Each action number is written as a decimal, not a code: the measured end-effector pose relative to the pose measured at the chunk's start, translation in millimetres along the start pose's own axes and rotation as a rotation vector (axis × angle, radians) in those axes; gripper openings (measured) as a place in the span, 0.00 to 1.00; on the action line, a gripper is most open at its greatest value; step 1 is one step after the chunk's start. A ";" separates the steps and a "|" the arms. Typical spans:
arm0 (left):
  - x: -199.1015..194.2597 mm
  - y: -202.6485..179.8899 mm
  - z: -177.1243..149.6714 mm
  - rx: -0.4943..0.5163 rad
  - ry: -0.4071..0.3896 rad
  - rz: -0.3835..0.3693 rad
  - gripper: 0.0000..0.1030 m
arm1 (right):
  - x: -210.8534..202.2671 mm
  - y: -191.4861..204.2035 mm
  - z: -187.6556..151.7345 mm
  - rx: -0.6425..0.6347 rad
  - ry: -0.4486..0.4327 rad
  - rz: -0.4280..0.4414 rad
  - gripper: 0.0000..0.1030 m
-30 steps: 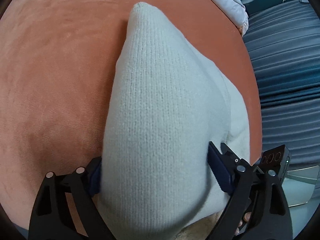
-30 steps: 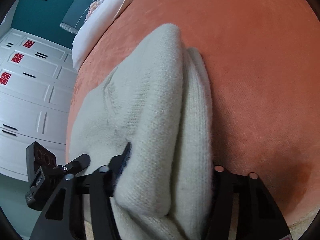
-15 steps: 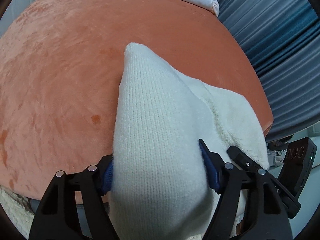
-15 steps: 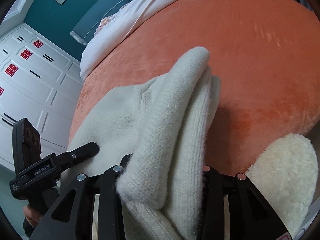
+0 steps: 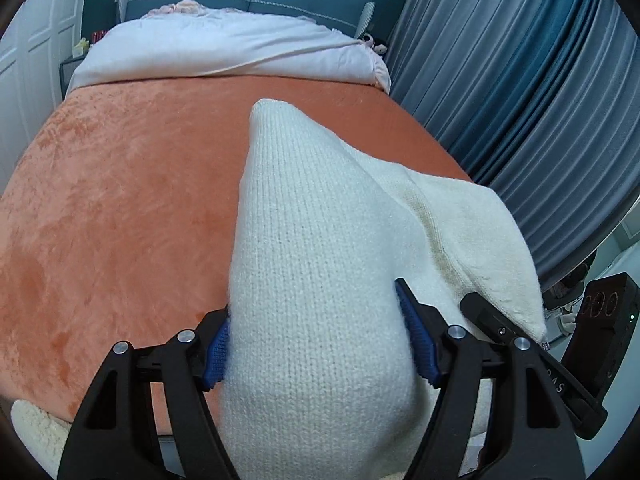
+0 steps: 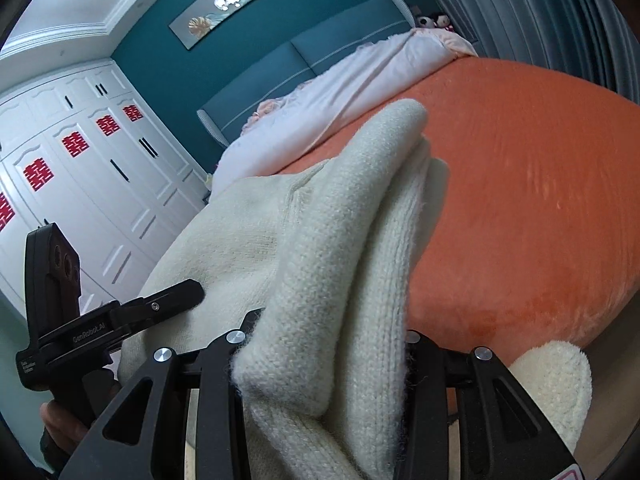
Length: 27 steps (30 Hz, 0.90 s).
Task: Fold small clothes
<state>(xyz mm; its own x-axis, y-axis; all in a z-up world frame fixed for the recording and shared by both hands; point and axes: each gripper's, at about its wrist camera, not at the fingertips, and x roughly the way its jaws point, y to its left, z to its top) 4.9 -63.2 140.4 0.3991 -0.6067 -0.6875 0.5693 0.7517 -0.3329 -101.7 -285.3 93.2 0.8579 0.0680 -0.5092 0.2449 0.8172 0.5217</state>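
Observation:
A cream knit garment [image 5: 320, 220] hangs bunched between both grippers above the orange blanket [image 5: 120, 200]. My left gripper [image 5: 316, 320] is shut on a thick fold of it, blue pads [image 5: 218, 348] pressed into the knit on both sides. In the right wrist view my right gripper [image 6: 328, 328] is shut on another doubled fold of the garment [image 6: 360, 200]. The two grippers are close side by side: the right one's finger [image 5: 500, 328] shows at the left view's lower right, and the left one's finger [image 6: 160, 304] at the right view's lower left. The garment's lower part is hidden.
The orange blanket [image 6: 520, 200] covers the bed's near half, with a white duvet [image 5: 224, 48] piled toward the teal headboard. Grey-blue curtains [image 5: 520, 80] hang right of the bed; white wardrobes [image 6: 80, 180] stand left. A fluffy cream item [image 6: 556, 380] lies at the bed's near edge.
Both grippers have risen with the garment, lifting it off the blanket. The bed now lies farther below, and the duvet, headboard and walls have come into view.

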 end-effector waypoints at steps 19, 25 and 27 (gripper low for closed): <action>-156.2 5.3 66.7 0.097 -0.434 -0.002 0.66 | -64.2 127.6 80.2 -0.296 -0.324 0.196 0.34; -189.0 39.2 80.5 0.089 -0.525 0.022 0.66 | -49.4 167.2 96.9 -0.319 -0.335 0.309 0.35; -180.6 57.8 82.0 0.063 -0.514 0.026 0.67 | -32.6 173.1 97.3 -0.311 -0.310 0.330 0.35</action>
<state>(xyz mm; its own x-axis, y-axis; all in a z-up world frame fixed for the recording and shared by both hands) 24.7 68.6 298.2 0.7060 -0.6487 -0.2842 0.5904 0.7607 -0.2697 -43.3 -201.7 266.7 0.9710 0.2157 -0.1034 -0.1641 0.9150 0.3685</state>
